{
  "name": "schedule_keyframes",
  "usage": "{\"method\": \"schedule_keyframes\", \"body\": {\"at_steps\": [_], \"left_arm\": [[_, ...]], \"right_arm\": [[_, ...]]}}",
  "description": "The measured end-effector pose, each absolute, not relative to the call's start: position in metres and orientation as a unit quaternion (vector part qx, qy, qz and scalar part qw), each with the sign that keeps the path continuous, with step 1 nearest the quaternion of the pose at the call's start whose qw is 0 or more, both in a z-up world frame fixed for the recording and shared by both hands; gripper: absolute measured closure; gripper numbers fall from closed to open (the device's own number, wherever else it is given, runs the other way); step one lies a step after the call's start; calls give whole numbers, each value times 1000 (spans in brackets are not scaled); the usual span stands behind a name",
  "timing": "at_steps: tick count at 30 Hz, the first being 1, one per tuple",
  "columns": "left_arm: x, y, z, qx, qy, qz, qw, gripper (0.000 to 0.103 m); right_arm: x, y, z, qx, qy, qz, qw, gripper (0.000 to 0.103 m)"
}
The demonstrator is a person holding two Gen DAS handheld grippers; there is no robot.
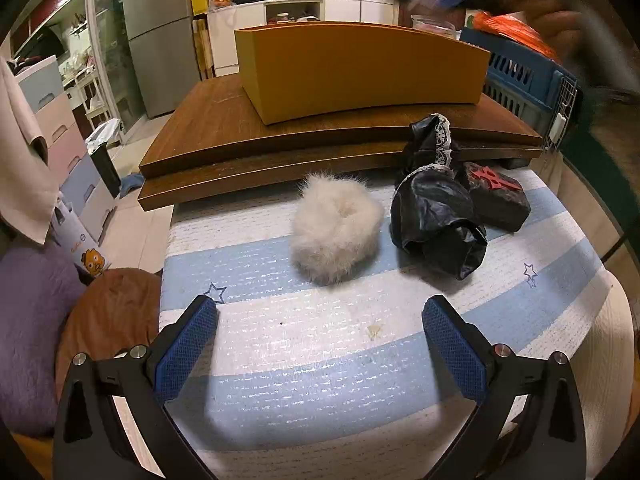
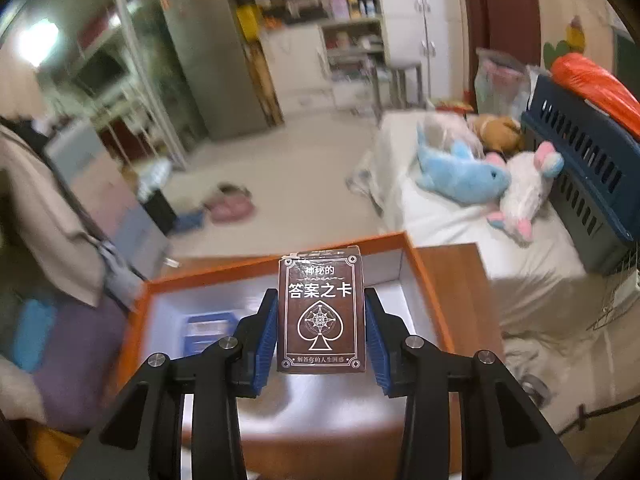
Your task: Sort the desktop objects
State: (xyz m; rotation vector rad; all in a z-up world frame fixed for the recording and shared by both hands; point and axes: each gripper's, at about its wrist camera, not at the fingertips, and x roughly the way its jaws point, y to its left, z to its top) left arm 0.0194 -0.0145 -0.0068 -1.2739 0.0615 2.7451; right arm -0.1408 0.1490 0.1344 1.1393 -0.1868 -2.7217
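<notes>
The right gripper (image 2: 321,320) pinches a brown card box (image 2: 321,314) upright between its blue pads, at the lower centre of its view, above the open orange storage box (image 2: 428,280), where a blue item (image 2: 208,330) lies at lower left. The left gripper (image 1: 320,344) hangs with jaws spread wide over the striped mat (image 1: 280,360). Mid-frame there, a white fluffy scrunchie (image 1: 334,226) sits just beside black lace-trimmed fabric (image 1: 436,204); the orange box (image 1: 360,70) stands on the wooden board (image 1: 200,140) above.
</notes>
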Motion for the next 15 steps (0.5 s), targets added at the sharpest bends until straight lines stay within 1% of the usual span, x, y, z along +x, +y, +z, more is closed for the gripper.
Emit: {"method": "schedule_keyframes", "body": {"at_steps": [2,4,7,11,13,15], "left_arm": [[18,-15,-7,-423,21,904,58,0],[18,-14,-7,-423,21,904,58,0],[19,-13,-8,-425,21,903,58,0],[19,-11,-7,-430,22,901,58,0],[17,-12,-7,-435,22,898,58,0],[16,-12,-6,-440,22,896,58,0]], "right_arm": [[-110,158,142,377,-56,-919,102,64],[-78,170,131,387,-47,-916,97,63],[-44,189,86,423,-28,-904,57,63],[-21,201,23,471,-30,-881,26,63],[-19,201,7,478,-39,-877,31,63],[-18,195,4,459,-27,-887,34,63]]}}
